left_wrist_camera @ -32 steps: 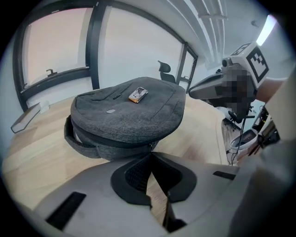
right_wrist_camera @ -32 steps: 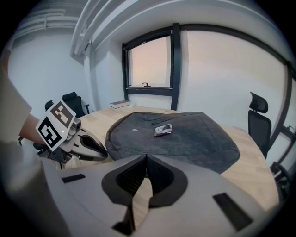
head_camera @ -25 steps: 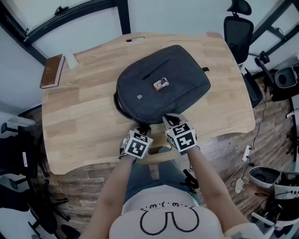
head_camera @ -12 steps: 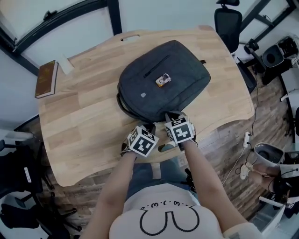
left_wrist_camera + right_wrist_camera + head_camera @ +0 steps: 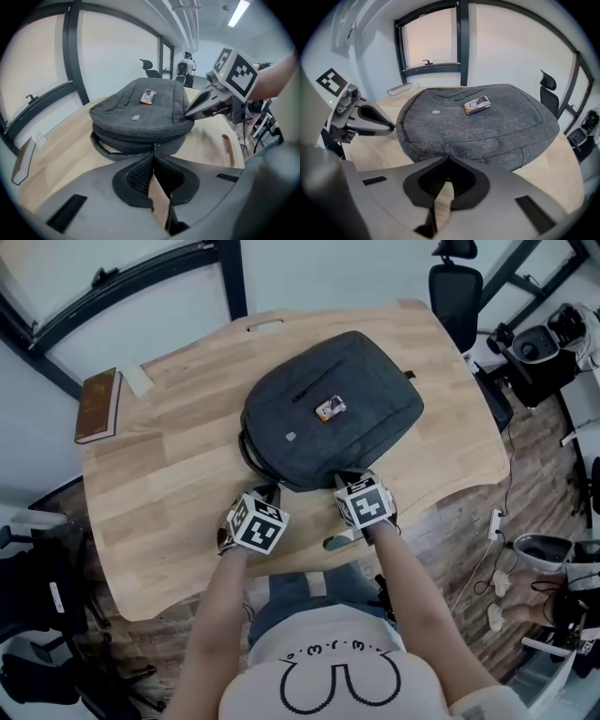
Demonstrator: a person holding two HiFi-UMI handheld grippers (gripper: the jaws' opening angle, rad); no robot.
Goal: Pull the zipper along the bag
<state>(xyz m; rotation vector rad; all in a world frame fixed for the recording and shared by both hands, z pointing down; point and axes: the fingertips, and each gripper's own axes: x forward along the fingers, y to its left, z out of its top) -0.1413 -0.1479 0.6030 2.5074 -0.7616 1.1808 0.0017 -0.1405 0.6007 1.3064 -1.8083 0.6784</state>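
Observation:
A dark grey backpack (image 5: 328,409) lies flat on the wooden table (image 5: 159,474), with a small orange tag (image 5: 327,409) on top. My left gripper (image 5: 265,491) is at the bag's near left edge. In the left gripper view its jaws (image 5: 154,151) are shut, with the zipper pull (image 5: 155,146) at their tips. My right gripper (image 5: 344,480) sits at the near edge further right, shut on the fabric of the bag's rim (image 5: 454,152). The bag's carry strap (image 5: 105,150) curves out below the zipper line.
A brown book (image 5: 97,406) and a small white object (image 5: 139,381) lie at the table's far left. An office chair (image 5: 457,292) stands beyond the far right corner. A cable slot (image 5: 265,326) is cut in the table's far edge.
My left gripper has slid left along the bag's near edge, away from the right gripper. The right gripper has stayed at the same spot on the rim.

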